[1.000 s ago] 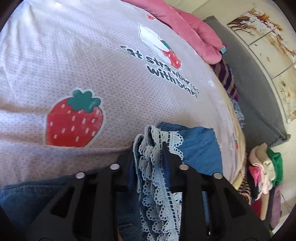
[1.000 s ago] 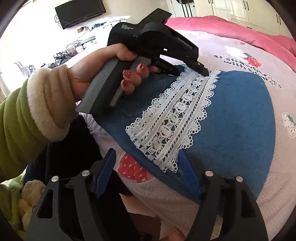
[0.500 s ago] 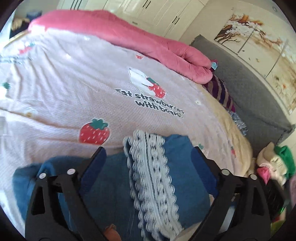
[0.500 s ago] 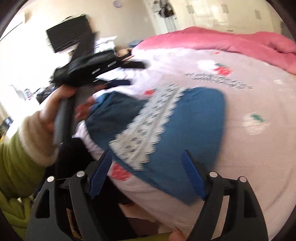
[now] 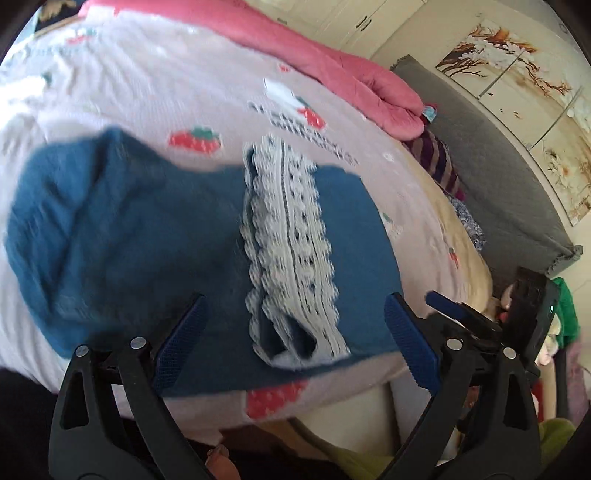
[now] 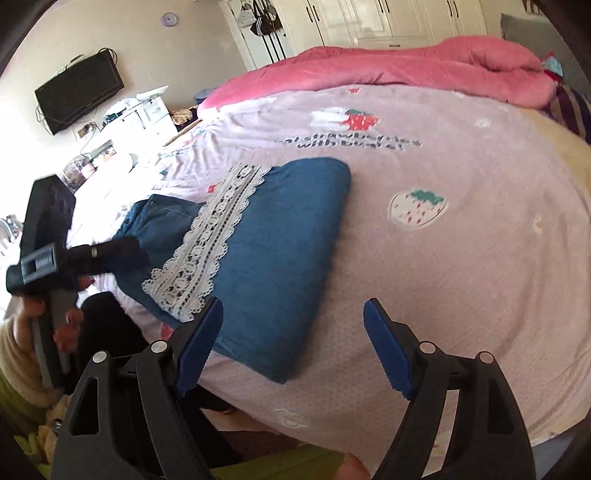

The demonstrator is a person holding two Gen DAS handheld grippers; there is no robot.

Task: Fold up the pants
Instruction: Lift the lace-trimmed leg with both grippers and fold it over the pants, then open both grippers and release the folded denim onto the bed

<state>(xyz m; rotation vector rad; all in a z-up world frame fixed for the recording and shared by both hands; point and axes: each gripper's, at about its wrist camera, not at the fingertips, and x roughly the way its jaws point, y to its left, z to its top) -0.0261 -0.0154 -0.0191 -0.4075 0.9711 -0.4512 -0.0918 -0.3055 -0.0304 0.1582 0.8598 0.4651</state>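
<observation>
Folded blue denim pants (image 5: pixel 147 240) with a white lace hem band (image 5: pixel 288 240) lie on the pink strawberry-print bedsheet (image 5: pixel 147 92) near the bed's front edge. My left gripper (image 5: pixel 295 301) hovers above their near edge with its jaws wide and closing slightly; nothing is pressed between the pads. In the right wrist view the pants (image 6: pixel 288 236) and lace (image 6: pixel 210 240) lie ahead and to the left of my right gripper (image 6: pixel 293 302), which is open and empty over the sheet. A hand (image 6: pixel 66 325) holds the left gripper (image 6: pixel 110 251) at the far left.
A rolled pink duvet (image 6: pixel 424 70) lies along the far side of the bed. A grey padded headboard (image 5: pixel 498 184) and a pile of clothes (image 5: pixel 561 314) are at the right. A wall television (image 6: pixel 79 90) and white wardrobes (image 6: pixel 369 18) stand beyond.
The left gripper let go of the lace hem, opened wide and drew back. The right gripper also pulled back, and the pants now lie flat and folded.
</observation>
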